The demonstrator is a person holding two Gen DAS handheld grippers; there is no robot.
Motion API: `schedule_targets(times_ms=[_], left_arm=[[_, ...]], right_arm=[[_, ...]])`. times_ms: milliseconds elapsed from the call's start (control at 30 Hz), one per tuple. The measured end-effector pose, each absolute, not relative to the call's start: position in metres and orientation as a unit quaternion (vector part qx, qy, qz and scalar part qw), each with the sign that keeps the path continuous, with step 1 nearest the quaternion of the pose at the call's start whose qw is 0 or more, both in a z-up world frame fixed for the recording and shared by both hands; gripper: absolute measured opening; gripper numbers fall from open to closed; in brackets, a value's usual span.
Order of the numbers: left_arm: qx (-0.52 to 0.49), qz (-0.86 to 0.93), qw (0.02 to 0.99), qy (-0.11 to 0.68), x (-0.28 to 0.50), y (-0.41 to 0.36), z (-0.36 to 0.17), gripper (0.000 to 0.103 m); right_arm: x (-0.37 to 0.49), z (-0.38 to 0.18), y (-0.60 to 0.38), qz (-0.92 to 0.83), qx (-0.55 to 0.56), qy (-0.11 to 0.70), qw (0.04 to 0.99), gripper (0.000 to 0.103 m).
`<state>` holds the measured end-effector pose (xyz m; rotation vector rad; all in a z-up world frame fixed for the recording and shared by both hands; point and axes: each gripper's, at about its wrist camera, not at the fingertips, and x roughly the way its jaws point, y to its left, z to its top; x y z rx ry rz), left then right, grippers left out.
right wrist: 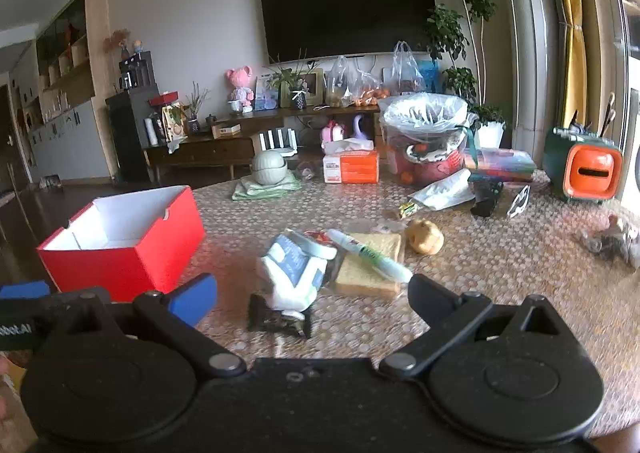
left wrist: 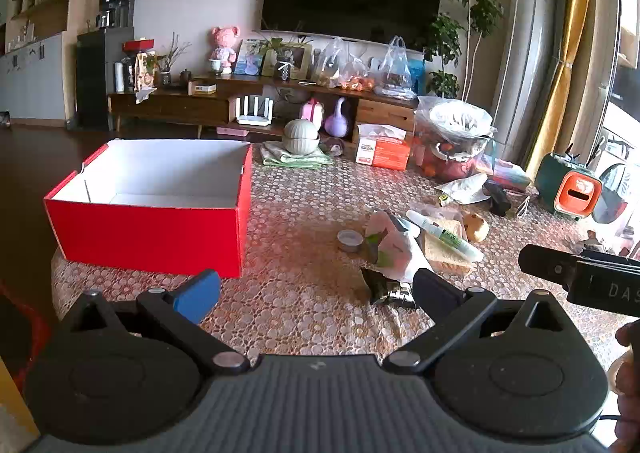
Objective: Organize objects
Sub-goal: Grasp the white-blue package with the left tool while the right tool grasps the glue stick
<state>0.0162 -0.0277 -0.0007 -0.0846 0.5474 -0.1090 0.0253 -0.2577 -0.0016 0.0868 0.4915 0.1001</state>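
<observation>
The crumpled white packet (right wrist: 296,273) hides part of the dark wrapper (right wrist: 278,319).

Two matte-black grippers: left gripper (left wrist: 316,291), right gripper (right wrist: 312,299). Each with round disc housings, silver pivot screws, angled link arms, one blue pad (left wrist: 198,295) opposite a black one. White lettering along the side.
</observation>
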Motion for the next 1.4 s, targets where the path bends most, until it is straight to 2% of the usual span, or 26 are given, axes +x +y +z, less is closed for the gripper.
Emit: schedule_targets(times_ms=[633,1033,1400], left_arm=[[0.002,-0.114,0.953,0.282,0.091,-0.076,-0.022,0.103],[0.051,-0.152,0.939,0.304,0.147,-0.135,-0.058,0.103],[0.075,-0.132,0.933,0.326,0.189,-0.155,-0.087,0.102]], right_arm=[[0.129,-0.045,-0.291,0.089,-0.058,0.316,0.943,0.101],[0.196,-0.081,-0.303,0.086,-0.071,0.354,0.929,0.099],[0.232,-0.102,-0.304,0.101,-0.073,0.365,0.922,0.097]])
